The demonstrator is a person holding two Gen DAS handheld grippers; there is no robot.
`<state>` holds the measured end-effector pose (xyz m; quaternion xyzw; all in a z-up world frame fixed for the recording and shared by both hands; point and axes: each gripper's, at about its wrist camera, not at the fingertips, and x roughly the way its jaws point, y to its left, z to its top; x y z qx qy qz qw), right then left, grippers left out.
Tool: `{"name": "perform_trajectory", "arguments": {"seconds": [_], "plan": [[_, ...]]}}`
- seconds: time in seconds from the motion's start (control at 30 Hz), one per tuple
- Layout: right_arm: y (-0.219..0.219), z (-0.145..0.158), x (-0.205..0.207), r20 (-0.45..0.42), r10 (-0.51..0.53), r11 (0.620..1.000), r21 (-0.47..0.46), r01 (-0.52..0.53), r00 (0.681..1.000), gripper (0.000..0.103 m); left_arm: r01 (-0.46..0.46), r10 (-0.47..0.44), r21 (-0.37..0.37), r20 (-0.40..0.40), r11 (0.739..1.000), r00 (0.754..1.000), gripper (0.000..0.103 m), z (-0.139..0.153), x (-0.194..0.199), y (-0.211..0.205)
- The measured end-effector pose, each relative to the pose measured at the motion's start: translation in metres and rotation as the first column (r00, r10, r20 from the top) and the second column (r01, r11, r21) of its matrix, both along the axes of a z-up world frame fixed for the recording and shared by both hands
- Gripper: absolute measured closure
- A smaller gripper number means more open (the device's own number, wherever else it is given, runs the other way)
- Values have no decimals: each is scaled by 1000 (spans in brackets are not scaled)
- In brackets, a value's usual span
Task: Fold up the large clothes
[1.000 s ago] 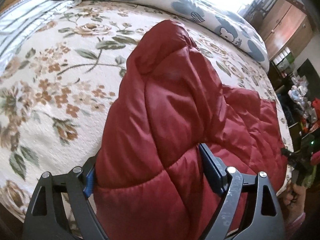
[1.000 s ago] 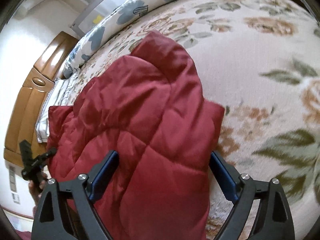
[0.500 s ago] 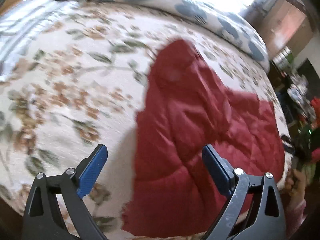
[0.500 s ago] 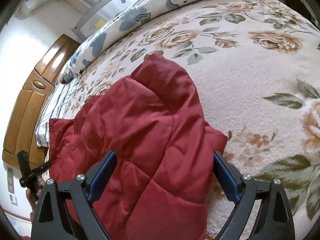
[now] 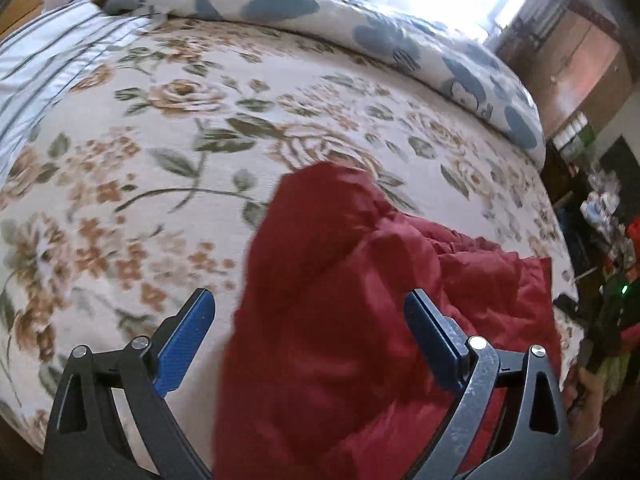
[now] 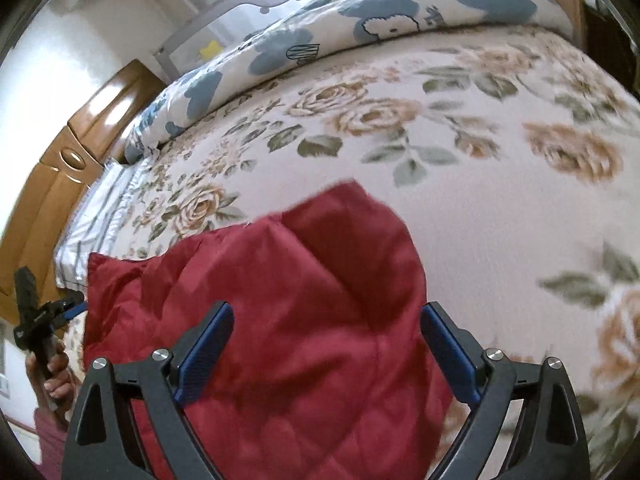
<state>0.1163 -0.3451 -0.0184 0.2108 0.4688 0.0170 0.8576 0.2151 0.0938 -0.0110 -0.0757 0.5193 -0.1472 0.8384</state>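
Looking down along the left claw (image 5: 308, 338), I saw its blue pads (image 5: 186, 340) spread wide with nothing pinched between them; the red quilted jacket (image 5: 360, 320) lay below and beyond the gap, loose on the floral bedspread (image 5: 160, 140). The right claw (image 6: 326, 346) stood just as wide, its pads (image 6: 448, 346) clear of the cloth, with the same jacket (image 6: 304, 300) bunched on the near edge of the bed under it. From the right wrist view the jacket's upper fold rose to a soft peak toward the far side, and a flatter flap reached out to the left. At the far left of that view I could make out the other gripper held in a hand (image 6: 52, 368), close to the jacket's left corner. A blue-and-white patterned duvet (image 6: 360, 20) ran along the far side of the bed, and a striped pillow (image 5: 44, 64) sat at the far left in the left wrist view.
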Motion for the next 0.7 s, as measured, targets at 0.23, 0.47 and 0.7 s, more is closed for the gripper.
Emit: {"name": "perform_trajectory", "arguments": {"seconds": [0.23,0.47,0.7], "plan": [[-6,-15,44,-40,9,1000,7,-8,999,9,-21,19,94,18,995,1000,49,-12,15,-21],[-11,2,25,38,-60,998,-10,61,997,89,-6,1,95,46,995,999,90,-1,15,-35],[-14,21,25,104,-134,976,-159,149,986,91,-12,1,124,87,992,996,90,6,36,-58]]}}
